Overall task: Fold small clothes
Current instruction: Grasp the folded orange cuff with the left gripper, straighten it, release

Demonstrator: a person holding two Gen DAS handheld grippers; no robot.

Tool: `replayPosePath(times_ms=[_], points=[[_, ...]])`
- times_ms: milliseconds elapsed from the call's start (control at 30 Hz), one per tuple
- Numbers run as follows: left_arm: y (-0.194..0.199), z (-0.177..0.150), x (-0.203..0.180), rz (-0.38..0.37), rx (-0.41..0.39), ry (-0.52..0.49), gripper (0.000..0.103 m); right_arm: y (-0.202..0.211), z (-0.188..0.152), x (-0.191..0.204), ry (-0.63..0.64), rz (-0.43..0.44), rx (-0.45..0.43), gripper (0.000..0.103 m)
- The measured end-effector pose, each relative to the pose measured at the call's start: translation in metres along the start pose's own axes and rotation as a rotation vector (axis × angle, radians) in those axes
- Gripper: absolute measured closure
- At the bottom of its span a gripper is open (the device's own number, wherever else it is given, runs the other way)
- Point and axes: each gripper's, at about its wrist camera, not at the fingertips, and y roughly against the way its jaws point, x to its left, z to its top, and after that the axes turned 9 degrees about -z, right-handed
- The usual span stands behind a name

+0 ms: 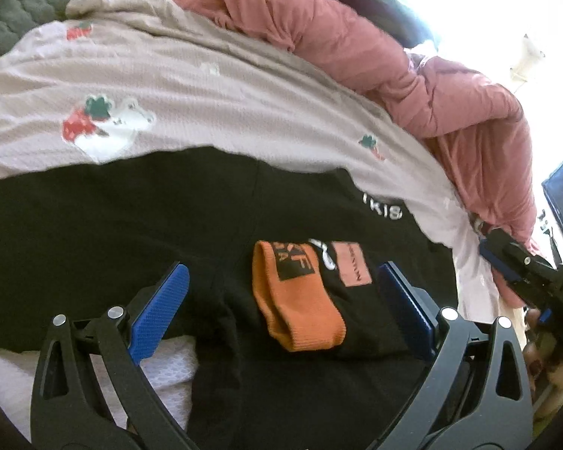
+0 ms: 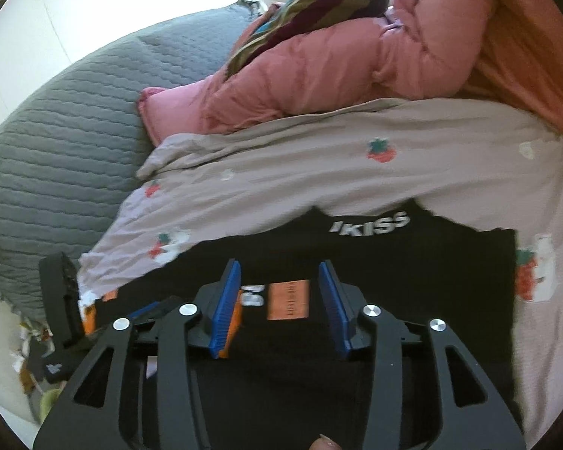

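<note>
Low in the frame, the left gripper (image 1: 281, 300) stands wide around an orange cuff (image 1: 296, 311) of the black garment (image 1: 112, 225), the right gripper (image 2: 279, 303) partly parted over its pink label (image 2: 288, 300), all on a strawberry-print sheet (image 2: 319, 165).

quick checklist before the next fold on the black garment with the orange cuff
1. Left gripper open: ok, jaws wide, nothing pinched.
2. Right gripper clear of cloth: ok, pads apart over the salmon patch.
3. Black fabric garment flat: ok at the far half; near edge hidden.
4. Orange ribbed cuff placed: ok, it lies on the black cloth.
5. Strawberry-print bedsheet smooth: ok.
6. Pink puffer jacket out of the way: ok.
</note>
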Motion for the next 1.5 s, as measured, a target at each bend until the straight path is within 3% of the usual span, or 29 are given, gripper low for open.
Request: replayPosePath(times_ms=[33,100,200,267,300,400,500,600,700,767,833,1033,1167,1267,1400,1500], points=[[-0.005,-0.002,0.000,0.005,0.012,-0.001,0.013,0.001,-0.001,-0.007,-0.005,-0.023,-0.006,0.058],[-0.012,-0.006,-0.002,0.021,0.028,-0.008,0.031,0.003,-0.004,-0.022,-0.017,-0.068,-0.015,0.056],[-0.024,-0.013,-0.011,0.047,0.054,-0.052,0.049,0.006,-0.010,-0.045,-0.042,-0.123,-0.025,0.056],[-0.030,-0.018,-0.016,0.047,0.077,-0.064,0.049,0.008,-0.014,-0.059,-0.065,-0.144,-0.021,0.056],[-0.034,-0.023,-0.022,0.068,0.084,-0.100,0.056,0.008,-0.016,-0.064,-0.073,-0.151,-0.020,0.056],[-0.040,-0.030,-0.037,0.123,0.063,-0.196,0.091,0.011,-0.022,-0.079,-0.100,-0.171,-0.017,0.056],[-0.026,-0.028,-0.042,0.097,0.010,-0.221,0.097,0.014,-0.026,-0.090,-0.123,-0.187,-0.017,0.056],[-0.007,-0.022,-0.052,0.089,-0.054,-0.265,0.097,0.018,-0.029,-0.101,-0.138,-0.214,-0.022,0.056],[-0.001,-0.019,-0.055,0.136,-0.063,-0.296,0.096,0.019,-0.031,-0.110,-0.146,-0.238,-0.020,0.056],[-0.004,-0.016,-0.052,0.144,-0.035,-0.277,0.090,0.020,-0.034,-0.113,-0.142,-0.268,-0.018,0.056],[0.000,-0.013,-0.045,0.175,-0.052,-0.261,0.065,0.019,-0.035,-0.112,-0.129,-0.282,-0.020,0.056],[0.021,-0.003,-0.038,0.157,-0.122,-0.228,0.063,0.003,-0.043,-0.089,-0.036,-0.243,0.013,0.056],[0.003,-0.012,-0.048,0.156,-0.053,-0.281,0.066,-0.015,-0.050,-0.066,0.039,-0.200,0.072,0.056],[-0.022,-0.023,-0.048,0.194,0.038,-0.311,0.066,-0.034,-0.058,-0.063,0.080,-0.267,0.140,0.056],[-0.043,-0.031,-0.041,0.230,0.122,-0.318,0.064,-0.054,-0.069,-0.092,0.035,-0.398,0.229,0.056],[-0.040,-0.031,-0.040,0.216,0.120,-0.315,0.059,-0.053,-0.072,-0.107,-0.041,-0.333,0.227,0.058]])
